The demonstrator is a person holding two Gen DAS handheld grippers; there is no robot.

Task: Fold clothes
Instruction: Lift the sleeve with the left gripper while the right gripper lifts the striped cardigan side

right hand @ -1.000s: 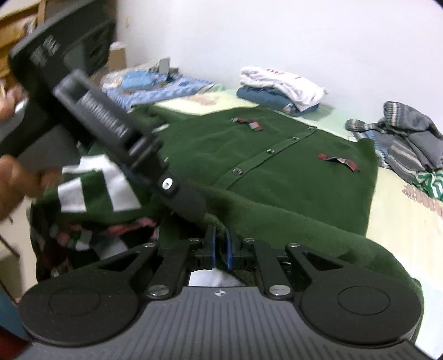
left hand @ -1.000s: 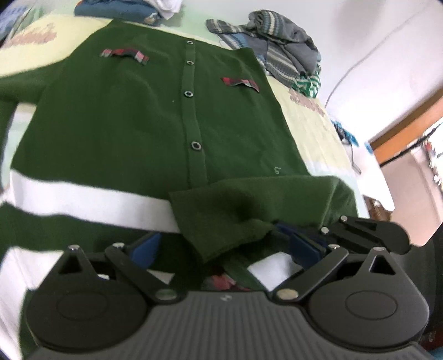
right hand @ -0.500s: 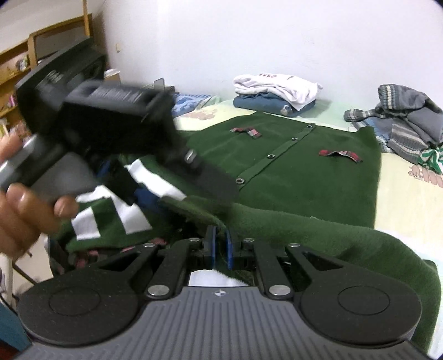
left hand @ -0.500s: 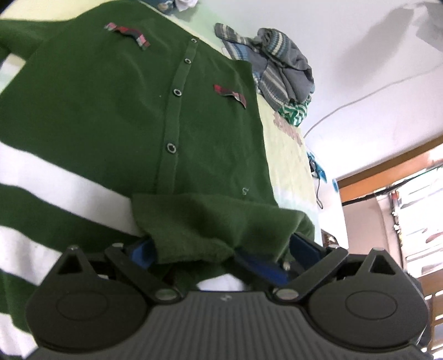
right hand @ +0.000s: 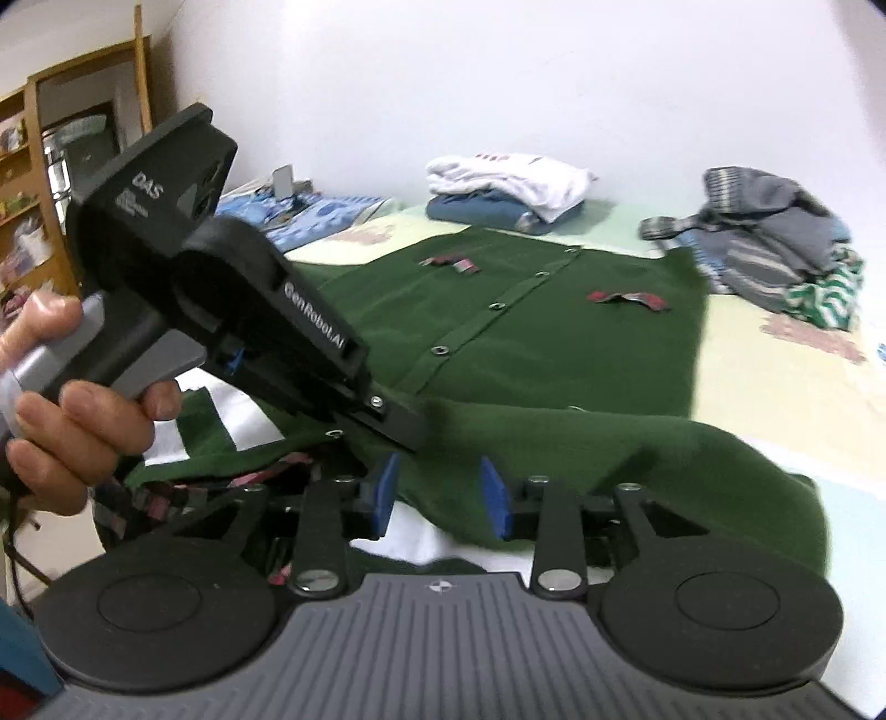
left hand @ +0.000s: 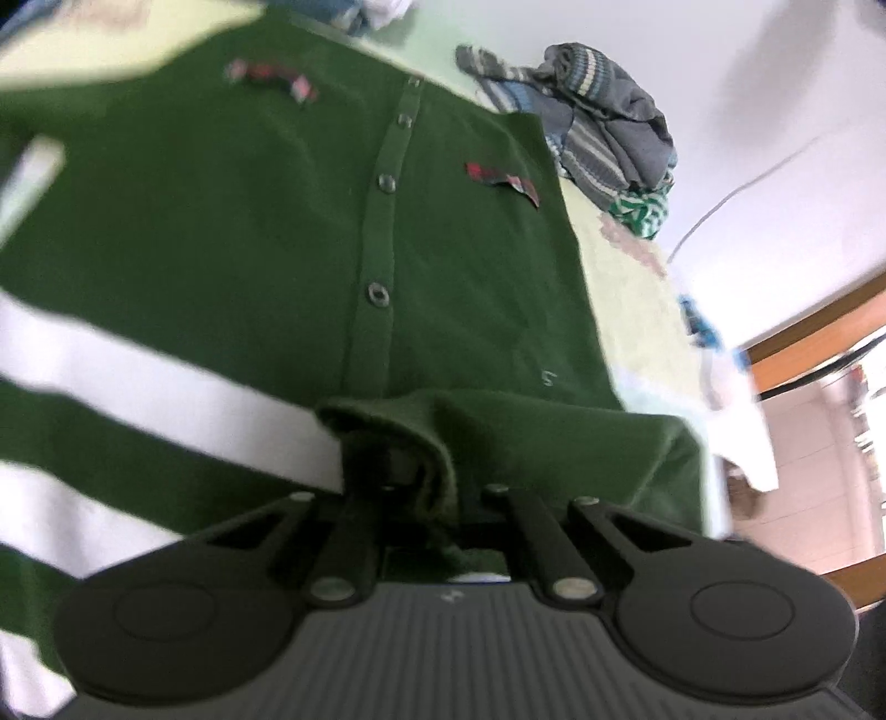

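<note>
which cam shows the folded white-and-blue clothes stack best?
Right wrist view. The folded stack sits whole and fairly sharp against the far wall, beyond the green cardigan. The left wrist view shows only a blurred sliver of it, cut off by the top edge.

Black gripper (right hand: 437, 493) (blue pads (right hand: 494, 498))

The cardigan (right hand: 554, 332) is spread flat on the bed (right hand: 775, 387), its near hem folded over toward the front. Behind it, by the wall, a stack of folded clothes (right hand: 509, 188) is set. To the right, a heap of unfolded garments (right hand: 775, 249) is piled. A shelf unit (right hand: 33, 183) is placed far left.
</note>
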